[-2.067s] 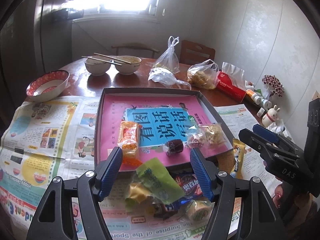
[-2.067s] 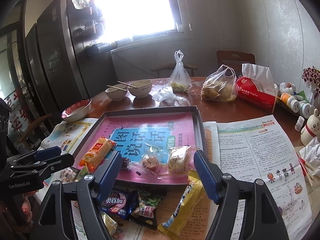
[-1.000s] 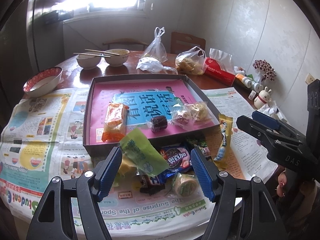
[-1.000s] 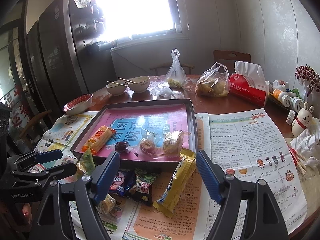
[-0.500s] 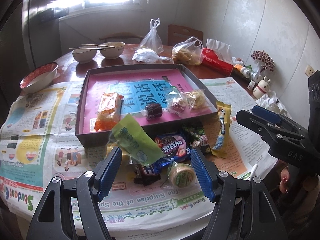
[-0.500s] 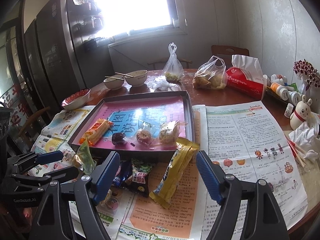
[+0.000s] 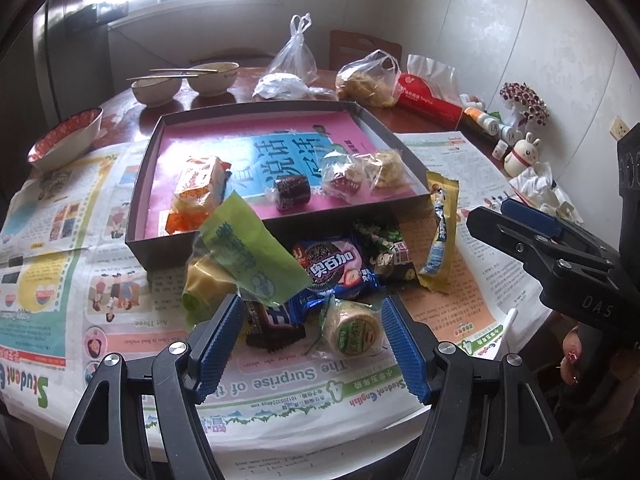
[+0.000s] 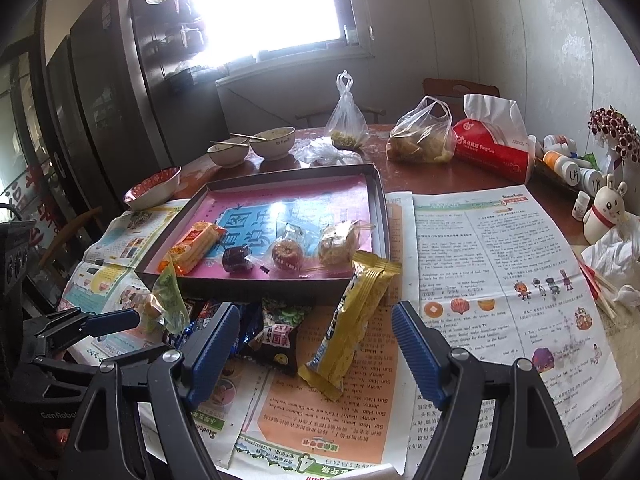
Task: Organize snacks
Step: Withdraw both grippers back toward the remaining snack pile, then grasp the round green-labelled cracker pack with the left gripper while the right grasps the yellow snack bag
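Snacks piled before tray, newspaper reading "Surprise", "Student English"

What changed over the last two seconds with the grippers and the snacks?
Both grippers pulled back toward the table edge: the left gripper and the right gripper now frame the loose snack pile rather than the box. Both stayed open and empty. Snacks and box did not move.

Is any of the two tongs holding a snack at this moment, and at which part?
No. Both the left tongs and the right tongs are open, with nothing between their fingers; the snacks lie on the newspaper.
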